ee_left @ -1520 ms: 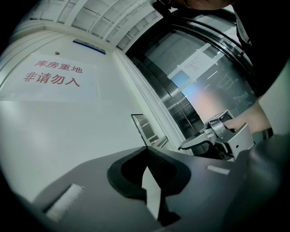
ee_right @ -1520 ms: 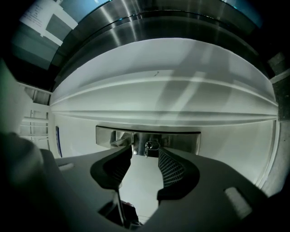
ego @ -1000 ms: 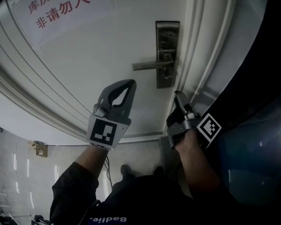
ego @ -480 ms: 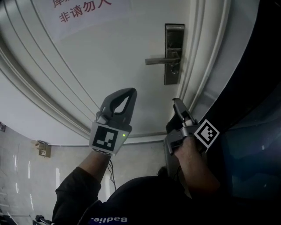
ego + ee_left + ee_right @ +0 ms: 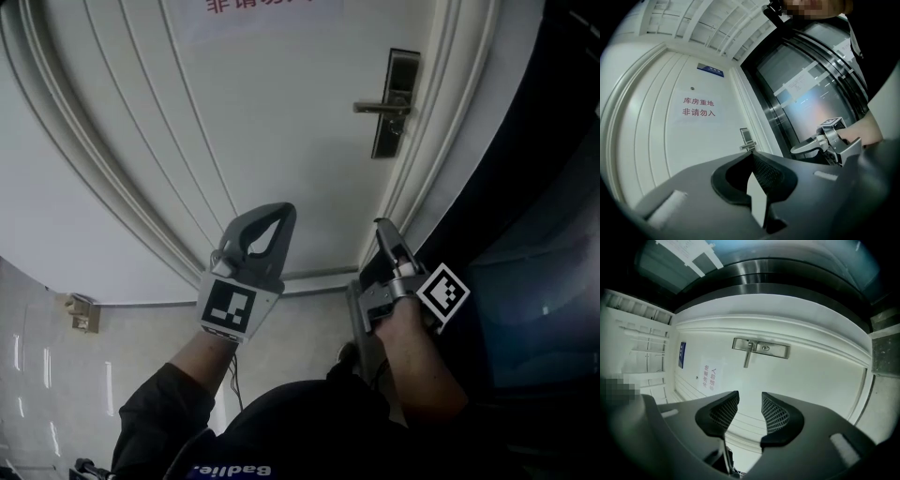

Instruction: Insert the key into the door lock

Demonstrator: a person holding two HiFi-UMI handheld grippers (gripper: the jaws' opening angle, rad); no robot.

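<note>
The white door (image 5: 281, 122) carries a metal lock plate (image 5: 394, 101) with a lever handle (image 5: 380, 108), far up and right of both grippers. My left gripper (image 5: 284, 210) points at the door, shut tip to tip, with nothing visible in it. My right gripper (image 5: 382, 228) is beside the door frame. In the right gripper view its jaws (image 5: 750, 402) stand apart and are closing, with nothing between them; the lock plate (image 5: 761, 348) and keyhole (image 5: 765, 348) lie beyond. The left gripper view shows the lock plate (image 5: 747, 136) past its tips (image 5: 751, 153). No key is visible.
A notice with red lettering (image 5: 698, 107) and a small blue plate (image 5: 710, 70) are on the door. A dark glass and metal partition (image 5: 525, 206) stands right of the door frame. A small fitting (image 5: 82, 314) sits low on the tiled wall at left.
The lock plate has slid up and to the right in the head view and looks smaller; both grippers now stand farther from the door. The left gripper stays shut.
</note>
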